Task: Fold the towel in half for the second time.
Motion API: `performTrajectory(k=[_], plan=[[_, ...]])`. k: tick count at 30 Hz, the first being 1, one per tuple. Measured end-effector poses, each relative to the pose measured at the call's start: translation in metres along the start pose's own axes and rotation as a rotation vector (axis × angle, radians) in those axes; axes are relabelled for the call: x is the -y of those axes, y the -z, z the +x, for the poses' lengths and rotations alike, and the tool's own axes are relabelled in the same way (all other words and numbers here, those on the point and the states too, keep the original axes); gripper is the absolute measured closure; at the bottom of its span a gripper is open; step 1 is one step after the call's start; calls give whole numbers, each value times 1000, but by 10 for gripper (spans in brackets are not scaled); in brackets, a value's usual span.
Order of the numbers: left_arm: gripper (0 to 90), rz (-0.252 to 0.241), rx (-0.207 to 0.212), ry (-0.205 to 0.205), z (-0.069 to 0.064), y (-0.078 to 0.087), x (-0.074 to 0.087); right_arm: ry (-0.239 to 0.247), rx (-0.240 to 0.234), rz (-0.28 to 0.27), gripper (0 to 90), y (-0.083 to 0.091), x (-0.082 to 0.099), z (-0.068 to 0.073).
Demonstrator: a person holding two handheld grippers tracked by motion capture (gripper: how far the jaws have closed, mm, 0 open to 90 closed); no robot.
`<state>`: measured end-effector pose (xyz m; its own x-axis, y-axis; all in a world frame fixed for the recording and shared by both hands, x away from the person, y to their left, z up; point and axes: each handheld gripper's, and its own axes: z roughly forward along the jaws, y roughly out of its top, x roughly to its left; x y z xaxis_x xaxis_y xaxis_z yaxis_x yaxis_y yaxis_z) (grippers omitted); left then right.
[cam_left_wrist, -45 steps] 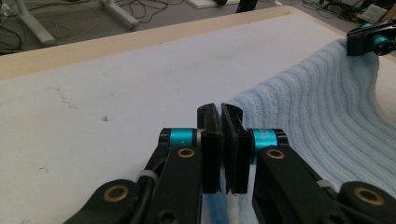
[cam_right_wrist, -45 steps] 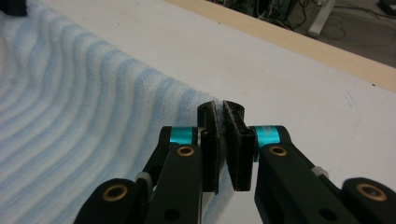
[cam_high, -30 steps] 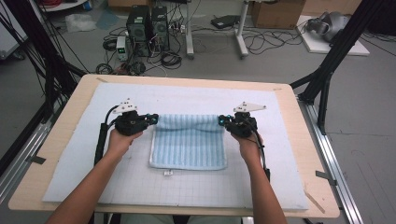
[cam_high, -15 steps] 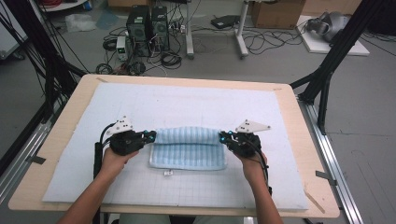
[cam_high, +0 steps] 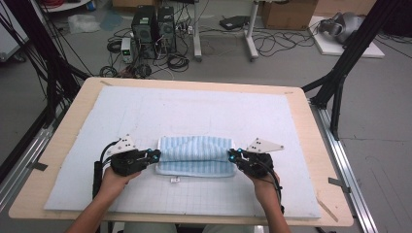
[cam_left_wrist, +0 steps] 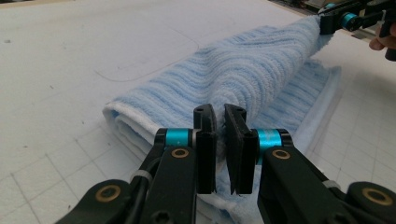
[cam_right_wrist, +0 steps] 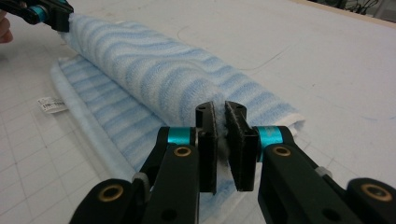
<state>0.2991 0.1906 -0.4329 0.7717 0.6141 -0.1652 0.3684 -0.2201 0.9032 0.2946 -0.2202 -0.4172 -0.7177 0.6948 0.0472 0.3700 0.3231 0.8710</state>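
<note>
Because the towel (cam_high: 194, 155) is soft, light terry cloth, you can expect it to sag and drape wherever you do not hold it, and it will slide over itself rather than keep a crease by stiffness. It lies near the front middle of the pale blue gridded mat (cam_high: 291, 126), already doubled, with its upper layer arched into a loose roll above the flat layer beneath. A small white label (cam_high: 175, 180) pokes out at its near edge.

Your left gripper (cam_high: 154, 156) has its jaws pressed nearly together on the left end of that raised fold; in the left gripper view the cloth (cam_left_wrist: 261, 70) is nipped between the two black pads and runs away from them toward the other gripper. Your right gripper (cam_high: 232, 156) pinches the right end the same way, with a thin tuft of pile squeezed between its pads in the right gripper view (cam_right_wrist: 140, 60).

Both grips sit on the fold's end edges, which looks like the right place: a hold at the corners keeps the edge taut between your hands. Nothing here is fragile, and the pile should give plenty of friction, so a slip seems unlikely; the likelier trouble is the middle bellying down unevenly if your hands drift apart or together
</note>
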Motion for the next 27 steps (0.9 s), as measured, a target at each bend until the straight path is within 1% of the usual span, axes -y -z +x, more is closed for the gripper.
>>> performTrajectory(k=[2, 8, 10, 11, 12, 13, 14, 15, 16, 17, 18, 19, 20, 22, 24, 26, 27], plan=[[835, 4, 9, 4, -1, 2, 1, -7, -12, -2, 835, 2, 2, 2], [845, 27, 29, -2, -7, 7, 5, 14, -21, 14, 836, 9, 7, 10], [826, 37, 39, -2, -8, 8, 6, 18, -18, 43, 832, 9, 10, 12], [785, 38, 33, 3, -8, 8, 5, 14, -23, 57, 819, 9, 12, 12], [709, 35, 17, 19, -7, 9, 4, 15, -27, 63, 792, 8, 13, 12], [629, 29, 3, 39, -5, 9, 3, 9, -31, 67, 735, 8, 14, 12], [586, 16, -14, 51, -3, 10, 1, -16, -43, 51, 671, 9, 13, 12], [568, 0, -26, 60, -1, 11, -1, -45, -58, 21, 635, 11, 11, 10], [563, -11, -36, 67, 1, 11, -3, -63, -51, -6, 608, 14, 8, 9], [558, -20, -39, 76, 3, 11, -5, -67, -41, -34, 597, 16, 4, 7], [556, -21, -41, 73, 5, 10, -7, -71, -32, -54, 595, 17, 1, 6], [557, -25, -46, 71, 6, 9, -9, -73, -27, -53, 593, 16, -1, 6], [561, -23, -45, 74, 8, 6, -11, -60, -20, -44, 593, 12, -3, 5], [574, -2, -41, 84, 10, -2, -11, -39, -11, -1, 593, 1, -5, 7], [590, 36, -30, 89, 10, -11, -9, -10, -10, 55, 592, -13, -4, 9], [600, 81, -22, 84, 7, -18, -4, 5, -21, 97, 583, -24, -3, 11], [603, 94, -23, 76, 6, -20, -3, 22, -19, 126, 582, -27, -2, 13]])
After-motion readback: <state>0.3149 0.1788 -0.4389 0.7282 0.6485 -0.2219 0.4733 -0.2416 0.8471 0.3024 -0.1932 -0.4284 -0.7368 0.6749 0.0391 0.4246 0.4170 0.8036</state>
